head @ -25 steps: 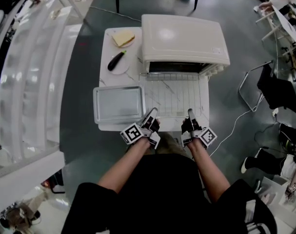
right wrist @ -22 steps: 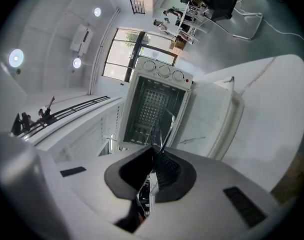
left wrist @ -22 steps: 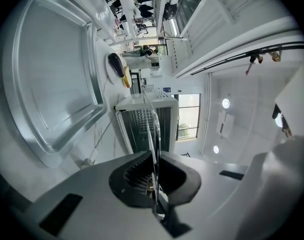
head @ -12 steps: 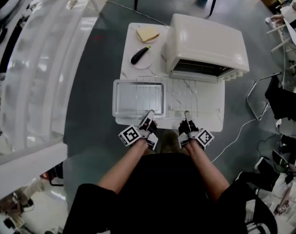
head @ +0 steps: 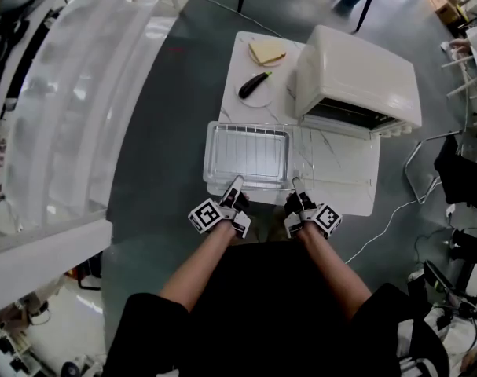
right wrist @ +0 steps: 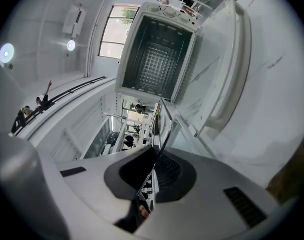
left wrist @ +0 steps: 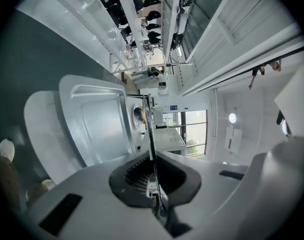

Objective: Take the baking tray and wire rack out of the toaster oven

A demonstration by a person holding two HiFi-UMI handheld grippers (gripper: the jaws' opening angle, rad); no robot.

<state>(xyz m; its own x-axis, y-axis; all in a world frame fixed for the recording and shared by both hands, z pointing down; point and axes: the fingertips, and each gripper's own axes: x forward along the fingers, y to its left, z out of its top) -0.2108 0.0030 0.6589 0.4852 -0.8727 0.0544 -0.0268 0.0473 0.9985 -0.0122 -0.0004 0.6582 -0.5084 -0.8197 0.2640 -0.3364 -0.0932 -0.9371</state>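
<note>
Pinching the wire rack (head: 258, 144) by its near edge between closed jaws, left gripper (head: 235, 185) and right gripper (head: 295, 185) hold it level over the centre-frame baking tray (head: 209, 163), probably to stack it

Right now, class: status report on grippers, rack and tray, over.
Left gripper, right gripper shut on wire rack. Rack clear of toaster oven, over baking tray. Nothing blocking.

White table (head: 356, 196) carries toaster oven (head: 356, 73), baking tray (head: 210, 154), two plates (head: 262, 101).
</note>
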